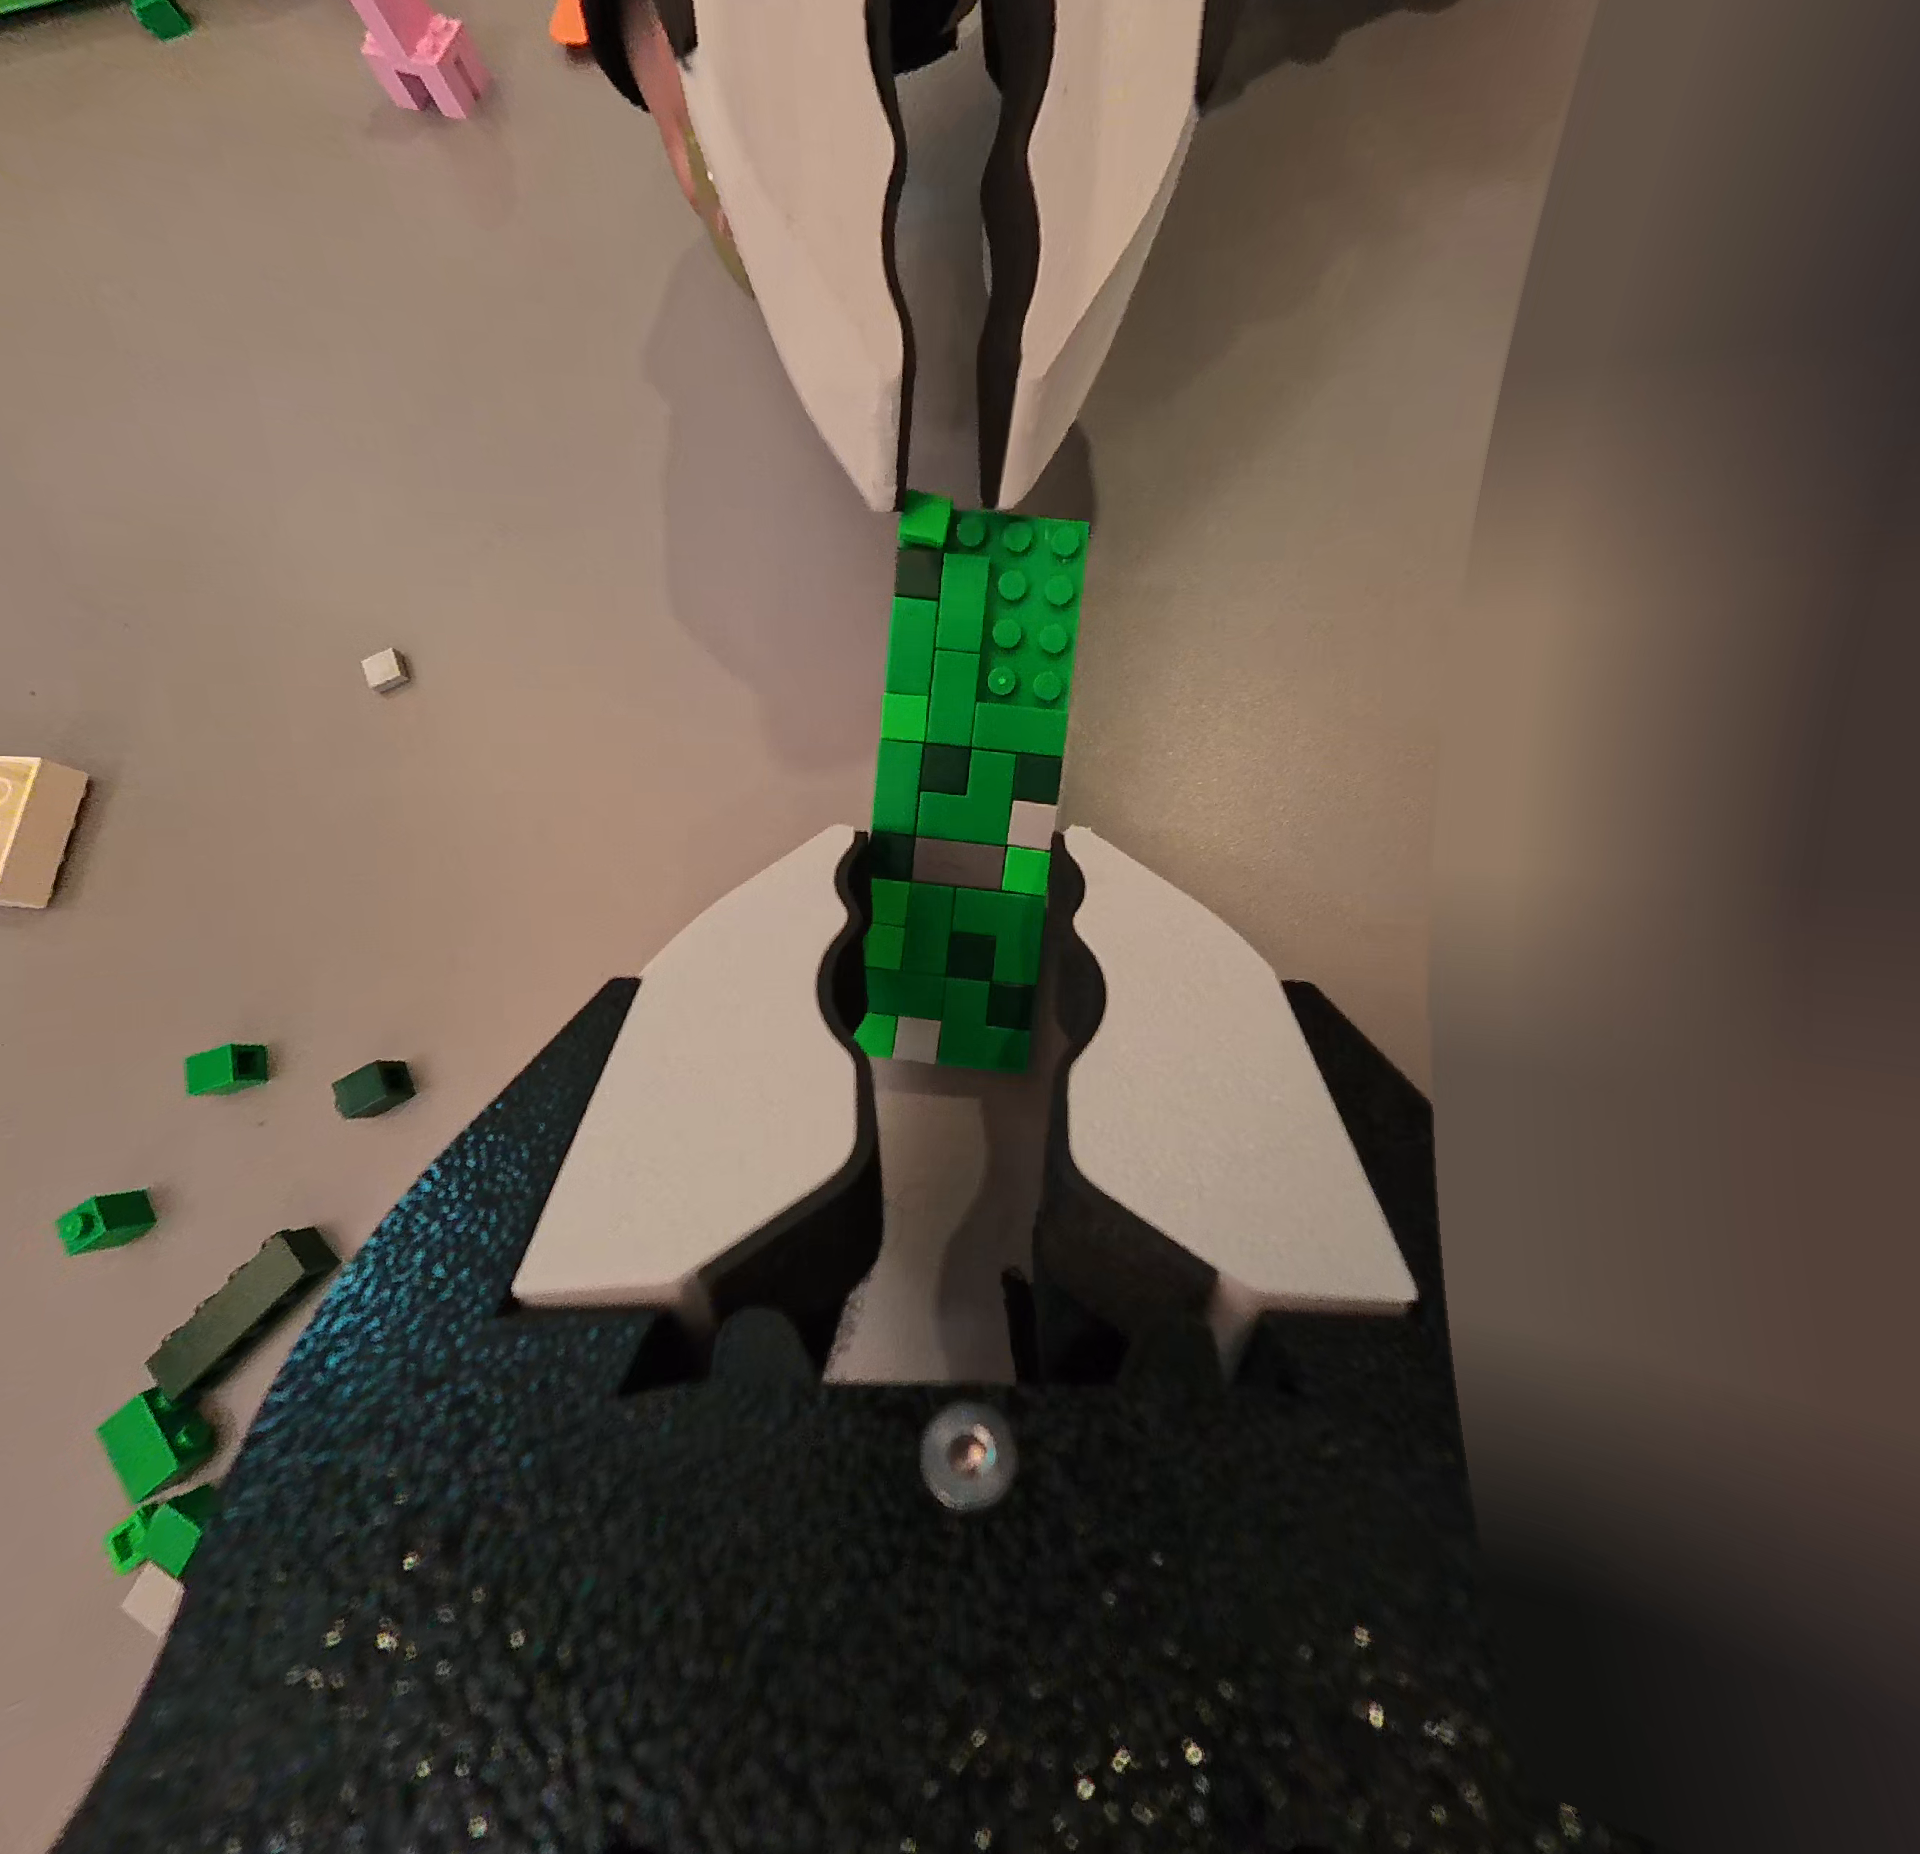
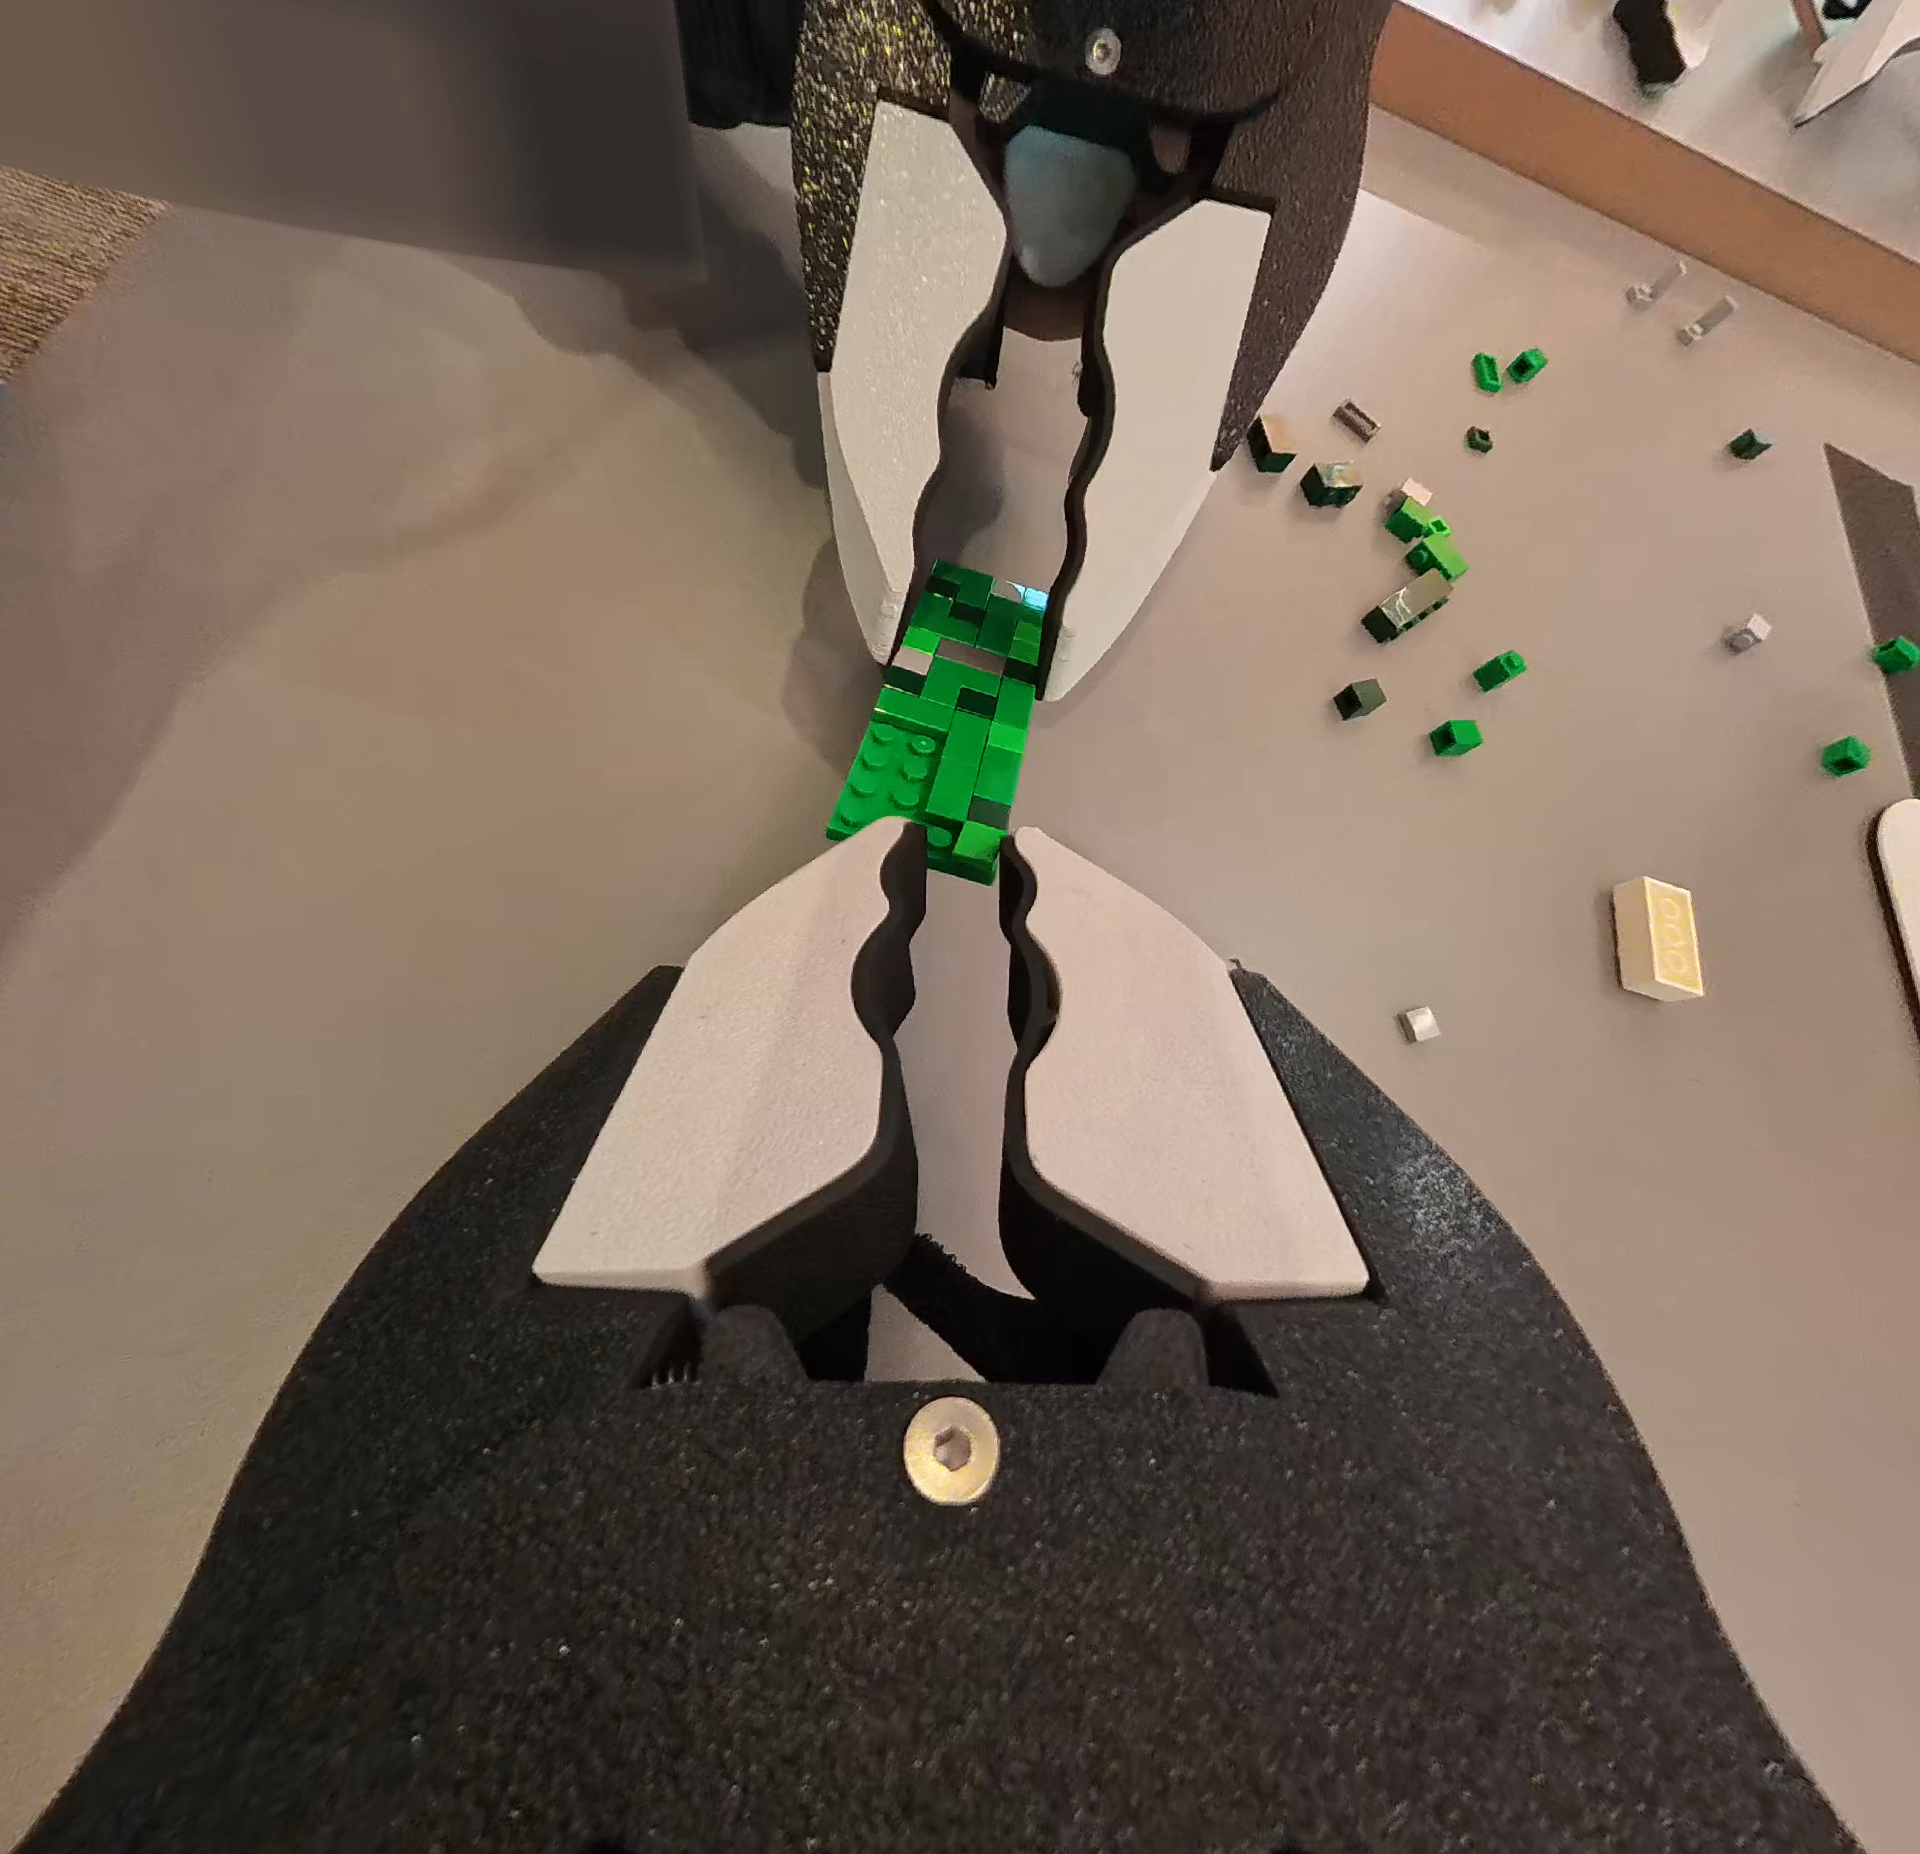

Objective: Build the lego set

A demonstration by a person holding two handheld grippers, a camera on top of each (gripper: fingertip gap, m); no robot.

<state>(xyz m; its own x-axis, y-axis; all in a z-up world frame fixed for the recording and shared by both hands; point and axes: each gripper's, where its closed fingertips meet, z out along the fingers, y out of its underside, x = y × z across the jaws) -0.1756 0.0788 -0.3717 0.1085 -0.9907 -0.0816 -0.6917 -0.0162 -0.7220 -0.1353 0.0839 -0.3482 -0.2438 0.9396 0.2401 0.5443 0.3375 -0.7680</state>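
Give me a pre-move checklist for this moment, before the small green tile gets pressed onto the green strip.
1. Left gripper grips the green strip: ok, its fingers close on the strip's near end.
2. Small green tile sits over the strip's far corner: ok, but it looks tilted, not flush.
3. Right gripper holds the tile: cannot tell; its fingertips sit at the tile with a narrow gap between them.
4. Open studs left on the strip: ok, a patch of studs is uncovered beside the tile.
5. Strip is supported from below: cannot tell, whether it rests on the grey table is unclear.
6. Spare green bricks are clear of both grippers: ok.
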